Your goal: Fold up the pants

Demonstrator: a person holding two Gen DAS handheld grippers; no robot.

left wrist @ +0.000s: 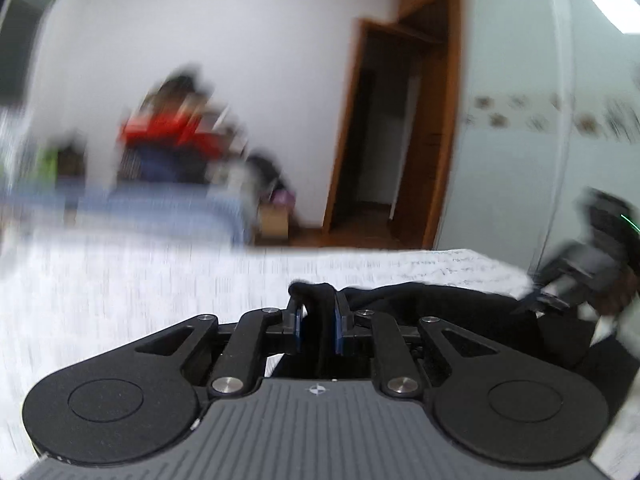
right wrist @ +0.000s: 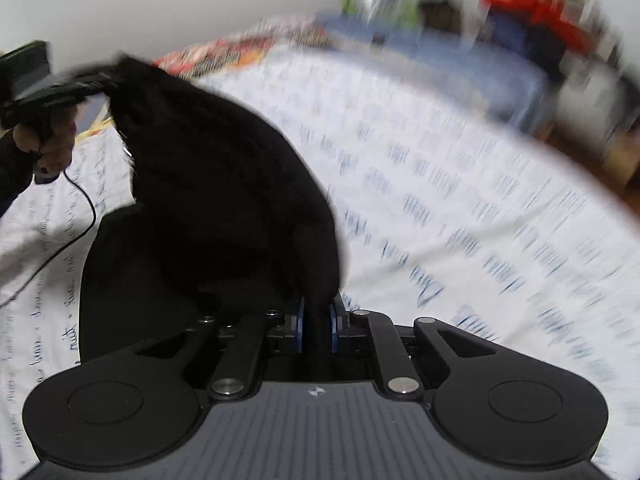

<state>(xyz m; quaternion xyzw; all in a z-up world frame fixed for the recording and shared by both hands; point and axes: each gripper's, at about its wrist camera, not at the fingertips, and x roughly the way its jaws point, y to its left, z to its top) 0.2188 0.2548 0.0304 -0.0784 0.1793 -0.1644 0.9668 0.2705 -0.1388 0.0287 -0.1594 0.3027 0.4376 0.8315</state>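
The black pants [right wrist: 208, 184] hang lifted over a white bed sheet with blue writing [right wrist: 460, 208]. My right gripper [right wrist: 318, 320] is shut on a bunched fold of the pants between its blue pads. In the left wrist view my left gripper [left wrist: 319, 322] is shut on another fold of the black pants [left wrist: 440, 312], which stretch off to the right. The left gripper [right wrist: 96, 82] also shows at the upper left of the right wrist view, held by a hand [right wrist: 48, 144], pinching the far end of the cloth. The right gripper [left wrist: 556, 300] appears blurred at the right edge of the left wrist view.
A cable [right wrist: 76, 216] trails from the hand across the sheet. Piled clothes, red on top [left wrist: 168, 132], sit at the far side of the bed. A cardboard box [left wrist: 274, 222] stands on the floor by an open wooden doorway [left wrist: 384, 140]. A pale wardrobe [left wrist: 512, 120] stands at the right.
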